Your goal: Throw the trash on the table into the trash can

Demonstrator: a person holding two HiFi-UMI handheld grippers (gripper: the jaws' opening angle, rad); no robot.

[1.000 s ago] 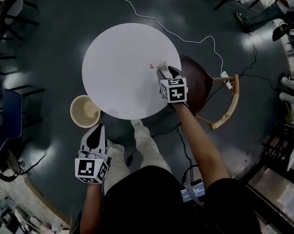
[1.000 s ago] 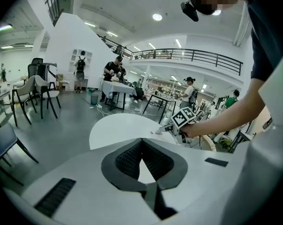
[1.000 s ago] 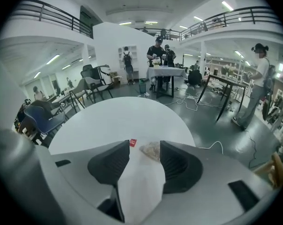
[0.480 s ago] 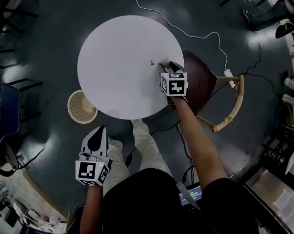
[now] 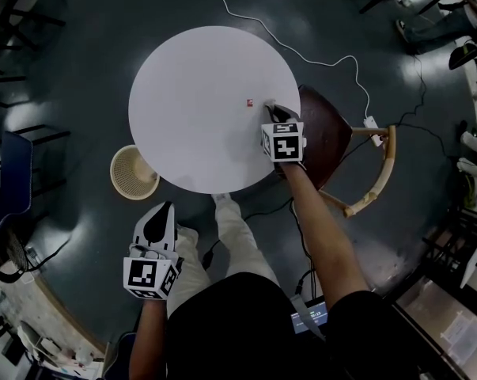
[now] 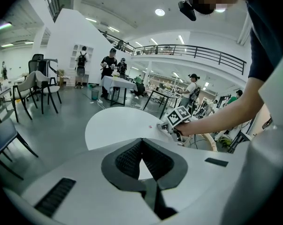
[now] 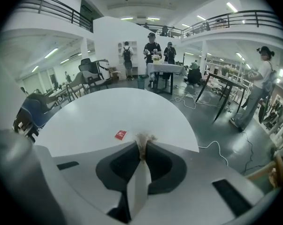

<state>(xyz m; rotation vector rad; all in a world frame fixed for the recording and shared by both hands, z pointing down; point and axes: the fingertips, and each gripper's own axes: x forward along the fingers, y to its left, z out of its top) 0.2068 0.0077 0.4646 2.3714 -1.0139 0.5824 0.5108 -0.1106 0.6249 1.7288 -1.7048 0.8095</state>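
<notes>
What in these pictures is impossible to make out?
- Scrap: in the right gripper view the right gripper, its jaws just now closing on it, covers all but a frayed tip.
- Red piece: print too small in every view.
- Basket: head view, contents too small to tell.

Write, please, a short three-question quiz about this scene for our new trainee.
1. True or false: the left claw holds trash.
2. What lies on the table beside the right claw? A) a red scrap B) a cup C) a pen
3. Where is the trash can?
Key: 1 false, it is shut and empty. 2 A; the right claw has just been closing on a pale crumpled scrap. 3 On the floor, beside the table, near the left claw.
</notes>
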